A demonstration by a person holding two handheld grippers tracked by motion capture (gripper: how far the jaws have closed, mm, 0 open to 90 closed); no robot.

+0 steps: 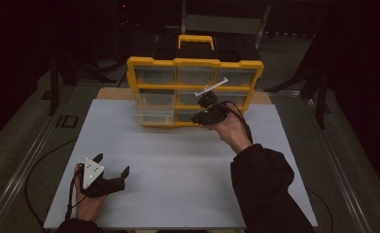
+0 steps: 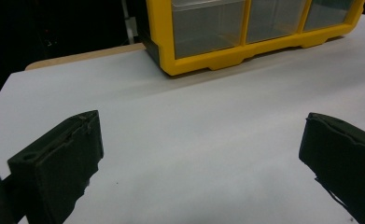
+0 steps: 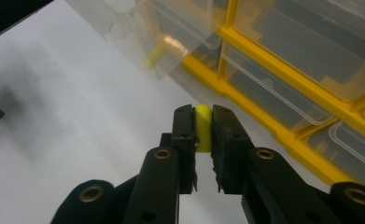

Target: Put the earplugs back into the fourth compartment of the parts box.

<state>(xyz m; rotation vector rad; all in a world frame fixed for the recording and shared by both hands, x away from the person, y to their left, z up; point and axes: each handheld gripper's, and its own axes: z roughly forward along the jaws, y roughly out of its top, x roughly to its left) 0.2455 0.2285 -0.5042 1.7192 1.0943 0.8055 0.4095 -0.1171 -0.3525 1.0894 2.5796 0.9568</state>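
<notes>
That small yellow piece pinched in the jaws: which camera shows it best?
The right gripper view: the small yellow piece sits close up, clamped between the right gripper jaws. In the high view, the right gripper and hand cover it. The left gripper view looks at the yellow drawer organizer instead.

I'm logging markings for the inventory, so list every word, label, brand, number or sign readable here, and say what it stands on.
None: no text can be read in these views.
Yellow organizer: frame and clear drawers carry no legible label or brand.
Small yellow piece clamped in the right gripper: plain, no marking.
Left gripper and white table: no writing.
</notes>
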